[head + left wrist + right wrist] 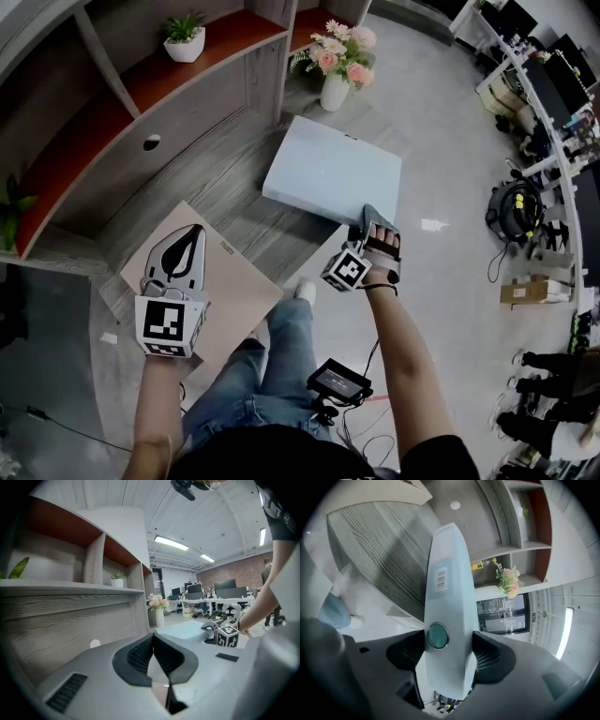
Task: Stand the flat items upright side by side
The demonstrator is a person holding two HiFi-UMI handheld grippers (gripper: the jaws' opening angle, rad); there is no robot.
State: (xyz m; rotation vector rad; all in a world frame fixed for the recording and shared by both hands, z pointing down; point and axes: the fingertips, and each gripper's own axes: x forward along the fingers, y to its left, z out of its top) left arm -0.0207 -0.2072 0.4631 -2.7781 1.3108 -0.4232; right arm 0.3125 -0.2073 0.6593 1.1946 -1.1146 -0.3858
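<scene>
A flat light blue box [333, 173] lies on the grey wood-grain surface [234, 202] and shows in the left gripper view as the pale box [187, 630]. My right gripper [371, 223] is at its near edge; in the right gripper view the right gripper [447, 639] is shut on the box [445, 573], whose edge fills the gap, a pad against each side. A flat tan board [230, 286] lies at the near left corner. Over it my left gripper [194, 232] stands shut and empty, its tips touching in the left gripper [152, 639] view.
A shelf unit [141, 94] runs along the back with a small potted plant [185, 39]. A vase of flowers [336, 66] stands just beyond the blue box. The person's leg and shoe [304, 291] are at the surface's near edge. Office desks [544, 94] fill the right.
</scene>
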